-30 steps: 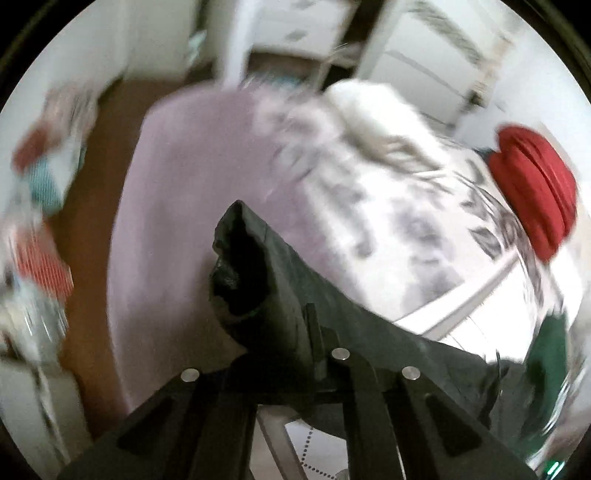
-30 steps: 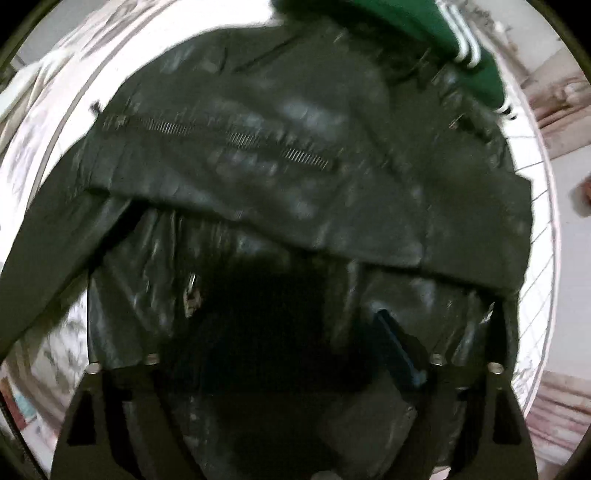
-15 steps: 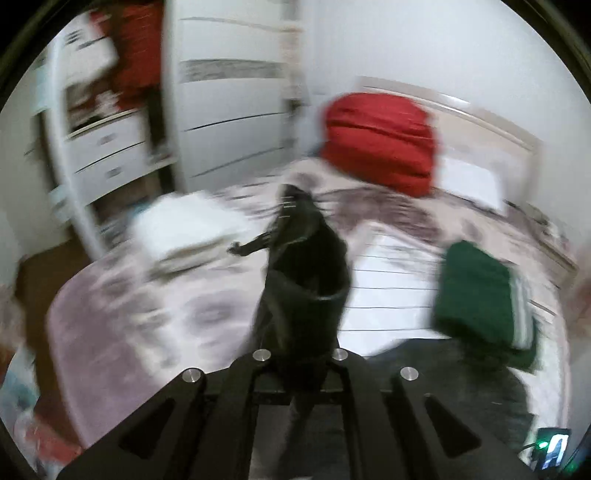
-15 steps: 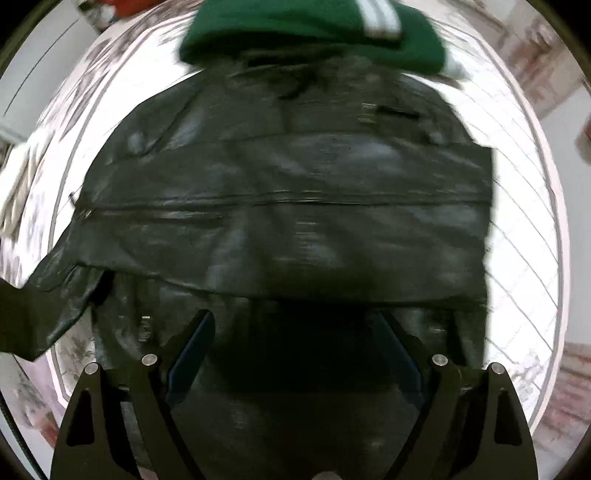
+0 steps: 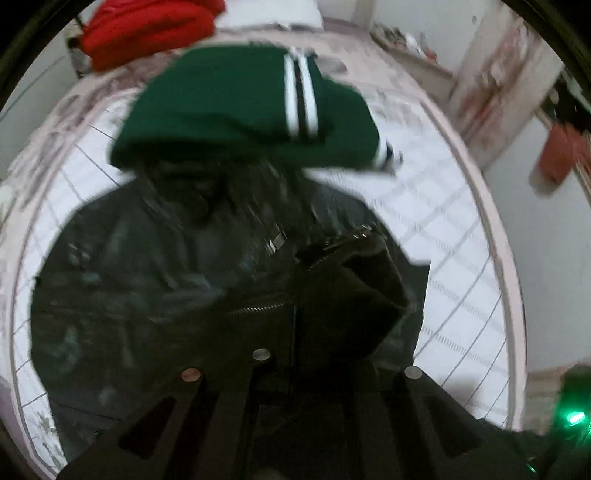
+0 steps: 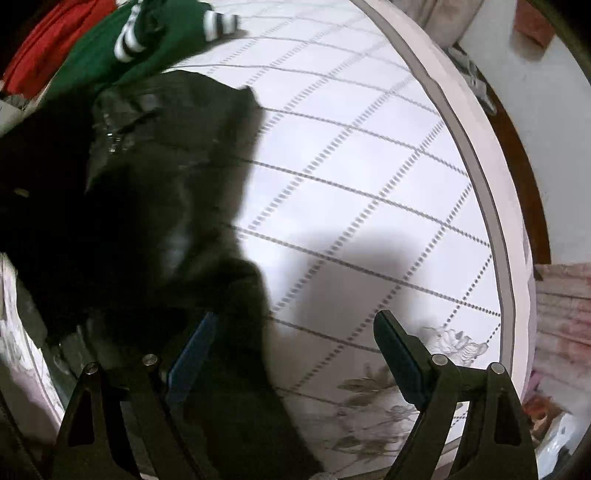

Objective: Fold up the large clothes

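A black leather jacket point(image 5: 155, 280) lies spread on the bed's white checked cover point(image 5: 436, 206). My left gripper point(image 5: 295, 354) is shut on the jacket's sleeve point(image 5: 351, 295) and holds it over the jacket's body, by the zipper. In the right wrist view the jacket point(image 6: 147, 192) fills the left side. My right gripper point(image 6: 295, 332) is open and empty, with its blue-padded fingers point(image 6: 399, 350) above the jacket's right edge and the cover point(image 6: 369, 166).
A folded green garment with white stripes point(image 5: 240, 110) lies just beyond the jacket's collar; it also shows in the right wrist view point(image 6: 140, 48). A red pile point(image 5: 147, 26) sits further back. The bed's edge point(image 6: 495, 221) runs along the right, with floor beyond.
My left gripper has swung the sleeve from out over the bed's left side across onto the jacket. My right gripper has moved right, off the jacket's middle to its right edge.
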Available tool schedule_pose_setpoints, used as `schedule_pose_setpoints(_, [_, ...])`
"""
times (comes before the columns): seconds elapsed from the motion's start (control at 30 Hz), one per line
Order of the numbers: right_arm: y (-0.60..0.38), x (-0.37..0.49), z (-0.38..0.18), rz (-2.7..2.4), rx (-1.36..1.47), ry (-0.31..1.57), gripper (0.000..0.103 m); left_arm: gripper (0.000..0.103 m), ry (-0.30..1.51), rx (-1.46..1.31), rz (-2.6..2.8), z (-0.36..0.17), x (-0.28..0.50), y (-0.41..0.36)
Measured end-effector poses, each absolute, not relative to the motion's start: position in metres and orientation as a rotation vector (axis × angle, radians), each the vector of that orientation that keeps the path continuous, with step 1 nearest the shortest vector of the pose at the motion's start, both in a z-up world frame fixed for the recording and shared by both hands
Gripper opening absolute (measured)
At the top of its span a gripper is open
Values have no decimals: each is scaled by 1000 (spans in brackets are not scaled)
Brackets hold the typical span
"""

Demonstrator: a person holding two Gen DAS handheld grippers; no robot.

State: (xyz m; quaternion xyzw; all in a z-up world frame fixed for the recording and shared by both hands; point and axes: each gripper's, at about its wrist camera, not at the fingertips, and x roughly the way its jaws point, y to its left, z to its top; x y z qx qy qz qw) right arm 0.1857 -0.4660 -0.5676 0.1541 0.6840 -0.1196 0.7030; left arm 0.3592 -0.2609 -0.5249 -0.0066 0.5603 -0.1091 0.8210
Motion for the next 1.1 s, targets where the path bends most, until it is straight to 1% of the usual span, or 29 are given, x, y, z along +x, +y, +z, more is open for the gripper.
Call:
schedule_pose_setpoints(0.07, [-481,176,-573,-242,399,1529,89,9,1178,1,-238,-524,353,-262])
schedule_pose_setpoints(0.1, [-488,171,-575,-227,434,1533,89,12,1167,3,-239,-521,349,-259])
schedule_pose_setpoints(0.13, [-497,169,-576,-209,465,1537,89,30,1163,2,-240,-517,347,-257])
schedule_pose_setpoints(0.17, [-501,165,-577,-191,496,1540,89,69,1163,0,-241,-511,344,-251])
schedule_pose_setpoints(0.2, [-505,160,-577,-167,534,1542,89,87,1160,-1,-233,-504,341,-250])
schedule_pose_setpoints(0.23, [-506,159,-575,-156,549,1541,89,98,1155,-1,-221,-499,343,-252])
schedule_pose_setpoints(0.33, [-506,159,-563,-105,607,1534,89,98,1123,-54,-156,-467,328,-221])
schedule_pose_setpoints(0.4, [-504,166,-551,-69,650,1519,89,98,1115,-60,-69,-455,320,-193])
schedule_pose_setpoints(0.47, [-505,181,-542,-24,697,1497,89,98,1118,-48,48,-453,312,-153])
schedule_pose_setpoints(0.53, [-500,209,-539,22,730,1473,89,98,1138,-22,162,-465,309,-121])
schedule_pose_setpoints(0.6, [-488,228,-538,42,736,1468,89,98,1201,-6,276,-494,312,-81])
schedule_pose_setpoints(0.67, [-470,252,-554,62,724,1487,86,98,1254,-8,347,-518,317,-56])
schedule_pose_setpoints(0.7, [-459,261,-565,74,710,1506,78,98,1265,-13,371,-530,319,-44])
schedule_pose_setpoints(0.73, [-451,270,-573,79,689,1534,75,98,1269,-5,392,-540,322,-37])
schedule_pose_setpoints(0.8, [-428,291,-594,69,570,1608,71,98,1286,2,414,-559,329,-27])
schedule_pose_setpoints(0.83, [-417,295,-601,54,476,1631,53,98,1296,-13,413,-569,332,-23])
schedule_pose_setpoints(0.9, [-408,296,-601,-12,339,1623,31,100,1316,-25,399,-581,336,-22])
schedule_pose_setpoints(0.93, [-407,296,-598,-24,331,1606,24,100,1316,-26,394,-582,337,-23])
schedule_pose_setpoints(0.97, [-406,293,-591,-54,309,1583,13,100,1310,-26,383,-581,337,-25])
schedule_pose_setpoints(1.0, [-405,292,-585,-74,295,1566,9,100,1309,-25,373,-578,338,-27])
schedule_pose_setpoints(1.03, [-404,289,-575,-96,287,1545,8,100,1309,-24,362,-576,340,-27])
schedule_pose_setpoints(1.1, [-401,284,-550,-143,251,1489,3,100,1290,-37,339,-570,341,-28])
